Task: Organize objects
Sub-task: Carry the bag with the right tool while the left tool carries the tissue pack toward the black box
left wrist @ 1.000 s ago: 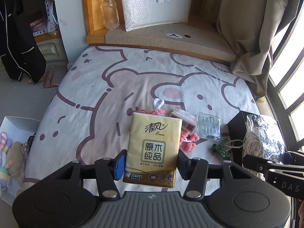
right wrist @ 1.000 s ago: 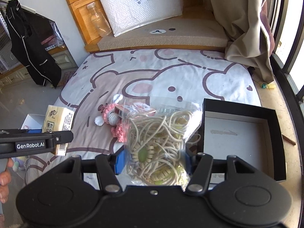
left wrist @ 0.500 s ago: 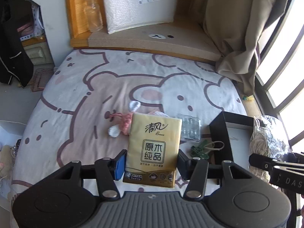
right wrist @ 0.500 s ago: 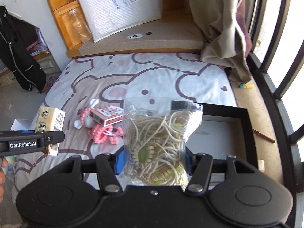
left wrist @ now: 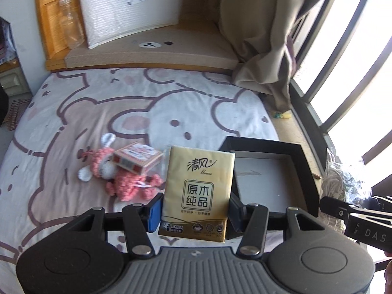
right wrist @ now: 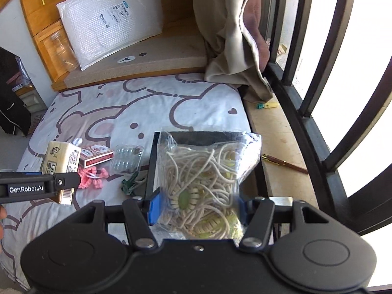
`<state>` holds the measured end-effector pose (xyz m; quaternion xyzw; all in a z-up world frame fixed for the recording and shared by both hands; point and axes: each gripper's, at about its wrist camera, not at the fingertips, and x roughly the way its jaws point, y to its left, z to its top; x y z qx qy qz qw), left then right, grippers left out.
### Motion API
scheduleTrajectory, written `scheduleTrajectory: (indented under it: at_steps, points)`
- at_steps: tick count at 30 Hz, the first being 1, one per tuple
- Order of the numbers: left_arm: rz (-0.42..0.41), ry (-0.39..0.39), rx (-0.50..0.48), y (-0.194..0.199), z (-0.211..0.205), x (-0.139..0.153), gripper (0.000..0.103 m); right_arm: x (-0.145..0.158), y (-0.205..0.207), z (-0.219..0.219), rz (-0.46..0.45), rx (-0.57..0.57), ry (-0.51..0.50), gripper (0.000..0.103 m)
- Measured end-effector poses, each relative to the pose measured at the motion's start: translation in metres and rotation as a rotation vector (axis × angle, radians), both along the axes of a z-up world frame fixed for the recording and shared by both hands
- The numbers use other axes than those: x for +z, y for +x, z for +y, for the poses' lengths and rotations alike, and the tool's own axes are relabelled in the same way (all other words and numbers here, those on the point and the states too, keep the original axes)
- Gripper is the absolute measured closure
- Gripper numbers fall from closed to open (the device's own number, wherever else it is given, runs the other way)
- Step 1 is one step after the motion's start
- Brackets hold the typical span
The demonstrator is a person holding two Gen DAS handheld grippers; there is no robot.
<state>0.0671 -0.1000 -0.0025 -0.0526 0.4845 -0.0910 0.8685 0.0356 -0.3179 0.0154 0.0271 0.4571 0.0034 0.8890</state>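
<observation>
My left gripper [left wrist: 194, 212] is shut on a gold tissue pack [left wrist: 198, 186], held above the bed beside the left wall of a black open box [left wrist: 265, 144]. My right gripper [right wrist: 197, 208] is shut on a clear bag of beige cords [right wrist: 204, 178], which hangs over that black box [right wrist: 150, 169] and hides most of it. On the bear-print sheet [left wrist: 98, 112] lie a pink knitted bunny [left wrist: 117, 178], a red and white card box [left wrist: 137, 158], a clear blister pack [right wrist: 126, 158] and a green clip [right wrist: 129, 182]. The tissue pack [right wrist: 61, 159] shows at the left of the right wrist view.
A bubble-wrap mailer [left wrist: 127, 7] and an empty plastic bottle [left wrist: 69, 22] stand on the wooden ledge beyond the bed. A beige curtain [left wrist: 259, 36] hangs at the right by dark window bars [right wrist: 316, 127]. A pen [right wrist: 284, 163] lies on the narrow sill beside the box.
Both grippers have swept to the right across the bed with their loads. The black box now lies just under them, and the bunny and card box have slid to the left of the views.
</observation>
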Motion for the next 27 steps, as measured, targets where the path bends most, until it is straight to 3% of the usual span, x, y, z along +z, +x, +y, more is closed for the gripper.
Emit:
scheduleTrajectory:
  at_steps: [15, 27]
  points:
    - [0.029, -0.048, -0.068, 0.01, -0.047, -0.016, 0.049, -0.025, 0.02, -0.031, 0.0, -0.026, 0.022, 0.044]
    - [0.097, -0.07, -0.081, 0.038, -0.065, -0.041, 0.049, -0.066, 0.059, -0.025, 0.11, 0.027, -0.021, 0.044]
